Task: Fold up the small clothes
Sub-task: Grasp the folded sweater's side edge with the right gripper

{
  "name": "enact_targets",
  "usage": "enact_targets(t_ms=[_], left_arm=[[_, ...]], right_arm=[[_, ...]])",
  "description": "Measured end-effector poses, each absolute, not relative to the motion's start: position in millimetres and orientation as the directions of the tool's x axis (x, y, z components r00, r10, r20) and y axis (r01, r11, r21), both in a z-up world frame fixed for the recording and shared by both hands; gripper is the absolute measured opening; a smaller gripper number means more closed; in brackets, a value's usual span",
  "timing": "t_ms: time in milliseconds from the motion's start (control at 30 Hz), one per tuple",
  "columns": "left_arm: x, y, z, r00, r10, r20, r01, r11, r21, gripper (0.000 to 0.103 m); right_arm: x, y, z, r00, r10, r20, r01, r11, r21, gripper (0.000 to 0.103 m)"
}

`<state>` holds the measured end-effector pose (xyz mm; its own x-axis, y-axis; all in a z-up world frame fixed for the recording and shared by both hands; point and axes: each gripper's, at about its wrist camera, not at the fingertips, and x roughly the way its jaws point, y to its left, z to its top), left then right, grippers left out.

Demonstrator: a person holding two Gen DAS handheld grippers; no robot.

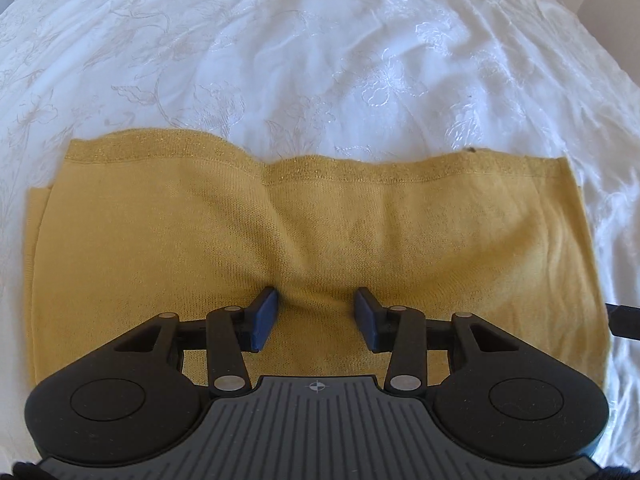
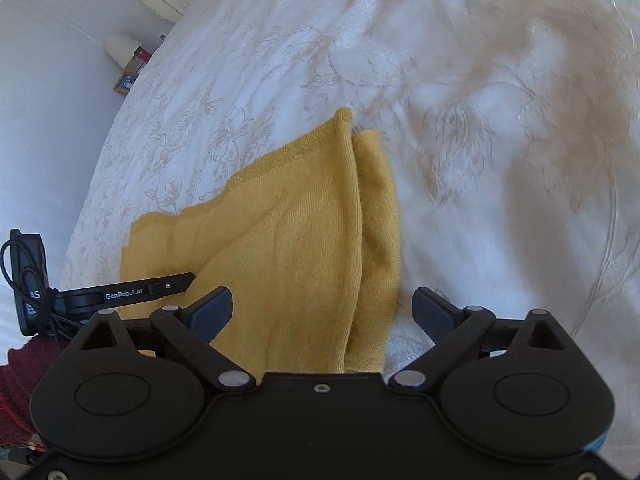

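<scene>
1. While it lies flat on the white embroidered bedspread (image 1: 320,60), the mustard-yellow knitted garment (image 1: 312,240) shows a fine, even knit with soft shallow creases running across its middle.
2. Along the garment's far edge runs a narrow band (image 1: 360,168) with a faint glittery thread, and that edge dips in a gentle wave near its centre.
3. At the garment's right side, the right wrist view shows one layer folded over another, leaving a doubled edge (image 2: 360,240) where the lower layer peeks out beside the upper.
4. Over the garment's near part, the left gripper (image 1: 316,316) is released, its blue pads (image 1: 264,318) spread apart with bare knit between them; whether they touch the cloth cannot be told.
5. Above the garment's doubled right edge, the right gripper (image 2: 322,312) is released too, one finger over the knit and the other over the bedspread just beside it.
6. Beyond the bedspread's far left edge stand a white lampshade (image 2: 120,48) and a small framed picture (image 2: 126,82).
</scene>
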<state>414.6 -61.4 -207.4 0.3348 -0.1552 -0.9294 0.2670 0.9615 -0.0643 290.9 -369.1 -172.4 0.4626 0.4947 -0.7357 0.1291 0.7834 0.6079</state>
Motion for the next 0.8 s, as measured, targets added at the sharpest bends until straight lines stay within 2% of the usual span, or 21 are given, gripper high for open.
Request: enact_targets(t_ms=[200,333,600,800], left_arm=[[414.6,-64.1,-208.7,0.331,-0.140,-0.933,0.278,0.960,-0.045,0.043],[417.6,-66.9,-209.0,0.323,-0.132,-0.937,0.278,0.960,-0.039,0.044],[437.4,-64.0,-190.9,0.356,-0.132,-0.925,0.264,0.964,-0.035,0.043],[466.9,-73.0,-210.9,0.297,-0.102,-0.949,0.290,0.957,-0.013,0.047]], right_arm=[[301.1,-369.5,-199.5,0.426,0.600,-0.677,0.172,0.682,0.711,0.103],[315.9,-362.1,-204.9,0.410,0.648,-0.642,0.128,0.656,0.744,0.103],[327.4,-358.3,-209.2,0.401,0.666,-0.629,0.109,0.647,0.755,0.103],[318.8,-359.9,-207.4,0.428,0.647,-0.631,0.136,0.644,0.753,0.103]])
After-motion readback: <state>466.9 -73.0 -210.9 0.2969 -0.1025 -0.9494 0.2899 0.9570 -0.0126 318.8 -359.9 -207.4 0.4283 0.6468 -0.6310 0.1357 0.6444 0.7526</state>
